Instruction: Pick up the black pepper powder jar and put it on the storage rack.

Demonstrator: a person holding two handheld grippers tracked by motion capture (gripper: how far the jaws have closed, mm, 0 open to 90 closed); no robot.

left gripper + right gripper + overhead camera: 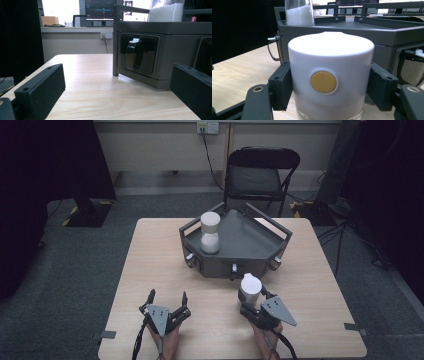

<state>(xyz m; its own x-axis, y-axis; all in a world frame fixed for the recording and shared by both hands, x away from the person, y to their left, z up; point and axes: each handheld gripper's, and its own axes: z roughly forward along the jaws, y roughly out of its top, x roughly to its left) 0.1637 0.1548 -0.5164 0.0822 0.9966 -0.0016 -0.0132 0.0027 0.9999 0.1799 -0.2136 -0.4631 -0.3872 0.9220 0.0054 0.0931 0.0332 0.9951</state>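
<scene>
A white-capped jar [337,57] with a round yellow button [323,82] stands between the jaws of my right gripper [329,88], which is shut on its cap from both sides. In the high view this jar [249,285] is upright on the table just in front of the grey tray [245,240], with the right gripper [251,297] behind it. A second white jar [210,232] with white grains inside stands in the tray's left corner. My left gripper [167,296] rests open on the table at the front left with nothing between its jaws.
The wooden table [150,265] has bare room left of the tray. The tray's front wall [172,57] carries a dark latch [135,56] close ahead of the left gripper [117,92]. A black folding chair [260,175] stands behind the table.
</scene>
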